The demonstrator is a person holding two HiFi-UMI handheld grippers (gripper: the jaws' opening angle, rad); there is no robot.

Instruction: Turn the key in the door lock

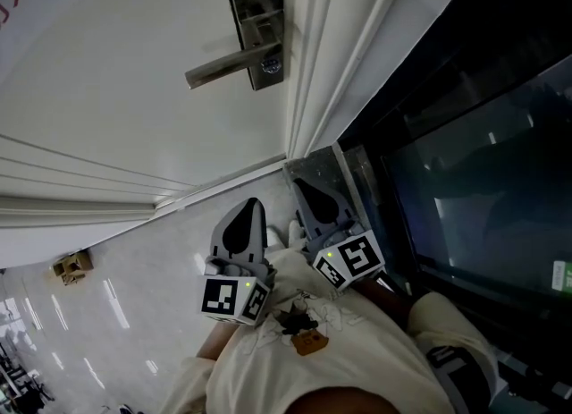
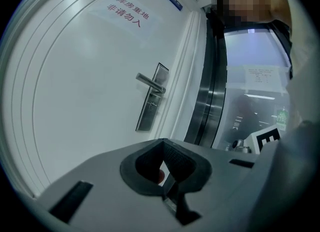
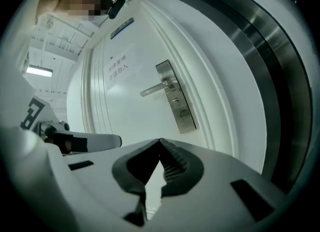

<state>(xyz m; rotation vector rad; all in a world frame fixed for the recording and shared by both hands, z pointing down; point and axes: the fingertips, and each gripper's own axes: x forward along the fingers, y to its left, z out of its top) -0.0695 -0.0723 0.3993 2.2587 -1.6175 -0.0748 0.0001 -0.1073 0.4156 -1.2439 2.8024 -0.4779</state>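
Two grey plastic tools, left gripper (image 1: 253,205) and right gripper (image 1: 301,186), sit closed and empty, well apart from the brushed-steel lock plate (image 1: 254,5); advancing unopened, they could jab its small key (image 1: 271,65) instead of gripping it.

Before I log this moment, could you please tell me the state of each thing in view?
door, closed.
handle, level, not pressed.
key, in the lock, untouched.
left tool, shut, empty, away from the door.
right tool, shut, empty, away from the door.
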